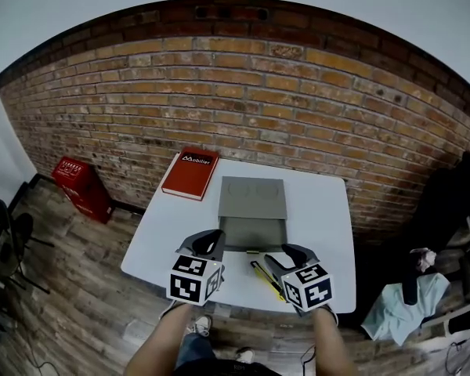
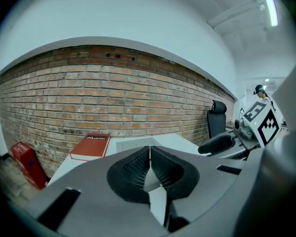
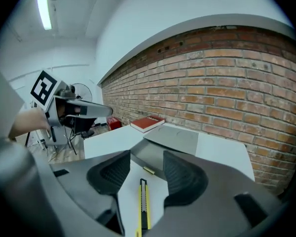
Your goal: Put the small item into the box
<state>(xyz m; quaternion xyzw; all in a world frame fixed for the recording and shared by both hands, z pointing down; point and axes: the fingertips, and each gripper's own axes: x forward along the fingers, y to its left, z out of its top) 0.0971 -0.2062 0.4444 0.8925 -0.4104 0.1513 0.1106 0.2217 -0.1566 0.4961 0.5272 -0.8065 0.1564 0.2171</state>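
Note:
An open grey box (image 1: 253, 230) lies at the table's middle, its lid (image 1: 253, 198) folded flat toward the wall. Just in front of it sits a small brass-coloured item (image 1: 253, 251), also seen as the small item (image 3: 148, 170) between my right jaws' line of sight. A yellow utility knife (image 1: 264, 279) lies nearer the front edge; the knife (image 3: 142, 206) shows below my right gripper (image 3: 147, 157), which is open and empty. My left gripper (image 2: 149, 149) hovers left of the box with its fingertips touching, holding nothing. Both grippers, left (image 1: 210, 241) and right (image 1: 292, 252), hang above the table's near part.
A red book (image 1: 190, 172) lies at the table's far left corner. The white table (image 1: 321, 218) stands against a brick wall. A red crate (image 1: 82, 186) sits on the floor at left, a black chair (image 2: 217, 120) and cloth-covered seat (image 1: 403, 308) at right.

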